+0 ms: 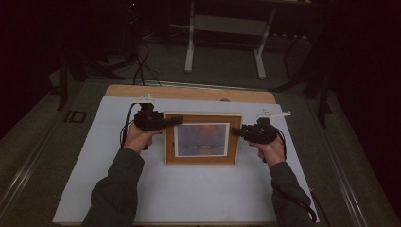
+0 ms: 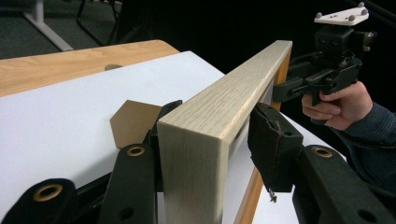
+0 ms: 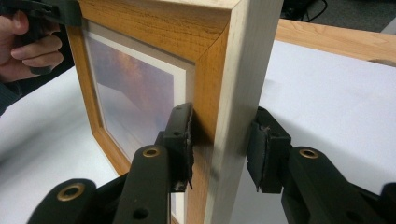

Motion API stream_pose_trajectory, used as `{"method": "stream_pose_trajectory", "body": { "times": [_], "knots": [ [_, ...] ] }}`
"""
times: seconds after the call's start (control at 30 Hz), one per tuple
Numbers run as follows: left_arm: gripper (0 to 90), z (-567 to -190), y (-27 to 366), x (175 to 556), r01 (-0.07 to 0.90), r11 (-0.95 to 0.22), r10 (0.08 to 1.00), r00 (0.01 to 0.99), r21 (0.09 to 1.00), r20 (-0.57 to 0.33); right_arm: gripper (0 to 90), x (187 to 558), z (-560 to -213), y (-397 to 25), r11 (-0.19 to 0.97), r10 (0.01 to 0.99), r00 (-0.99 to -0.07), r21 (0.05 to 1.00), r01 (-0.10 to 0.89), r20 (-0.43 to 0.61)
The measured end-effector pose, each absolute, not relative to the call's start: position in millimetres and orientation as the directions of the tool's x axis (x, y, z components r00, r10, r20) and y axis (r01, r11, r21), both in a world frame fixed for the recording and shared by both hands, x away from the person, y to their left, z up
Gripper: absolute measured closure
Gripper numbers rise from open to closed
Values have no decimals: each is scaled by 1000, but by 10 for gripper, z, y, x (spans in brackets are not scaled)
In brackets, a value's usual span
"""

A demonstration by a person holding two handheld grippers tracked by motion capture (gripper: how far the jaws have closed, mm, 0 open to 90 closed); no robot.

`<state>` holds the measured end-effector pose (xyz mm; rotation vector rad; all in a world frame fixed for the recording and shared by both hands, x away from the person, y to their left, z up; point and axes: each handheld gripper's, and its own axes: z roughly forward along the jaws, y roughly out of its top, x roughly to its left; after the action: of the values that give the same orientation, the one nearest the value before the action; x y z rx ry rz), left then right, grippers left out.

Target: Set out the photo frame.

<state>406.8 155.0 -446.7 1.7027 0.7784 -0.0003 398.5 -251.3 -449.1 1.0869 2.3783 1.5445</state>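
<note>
Black jaws of the left gripper (image 2: 205, 154) fill the foreground of the left gripper view, closed on the pale side edge of an oak-coloured wooden picture frame (image 1: 202, 138) holding a matted print of an orange and grey sky. Across from it the right gripper (image 3: 219, 149) pinches the opposite side of that frame in the same way, one jaw on the front moulding and one on the back. Gripped from both sides, the frame stands upright on edge near the middle of the white sheet (image 1: 189, 194) that covers the wooden table (image 1: 189, 92); a brown hexagonal stand flap (image 2: 133, 122) shows behind it. This looks like the stage of setting the frame up or carrying it, and the next move probably calls for both hands travelling level and together so neither side slips. Open sheet lies all around, widest toward the person, while the table's far wooden edge is nearer and the floor drops away beyond it.
</note>
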Motion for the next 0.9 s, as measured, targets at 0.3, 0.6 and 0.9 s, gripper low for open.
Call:
{"method": "stream_pose_trajectory", "body": {
  "times": [0.3, 0.6, 0.9],
  "knots": [
    [562, -4469, 1550, 4073, 493, -72, 488, 776, 867, -401, 639, 3957, -4494, -2516, 227, 614, -737, 831, 508, 283],
    [558, -4474, 1552, 4075, 497, -67, 487, 773, 865, -406, 639, 3952, -4495, -2515, 230, 611, -739, 829, 510, 284],
    [546, -4471, 1546, 4068, 504, -85, 500, 768, 860, -401, 628, 3956, -4467, -2493, 263, 616, -746, 827, 497, 253]
  ]
}}
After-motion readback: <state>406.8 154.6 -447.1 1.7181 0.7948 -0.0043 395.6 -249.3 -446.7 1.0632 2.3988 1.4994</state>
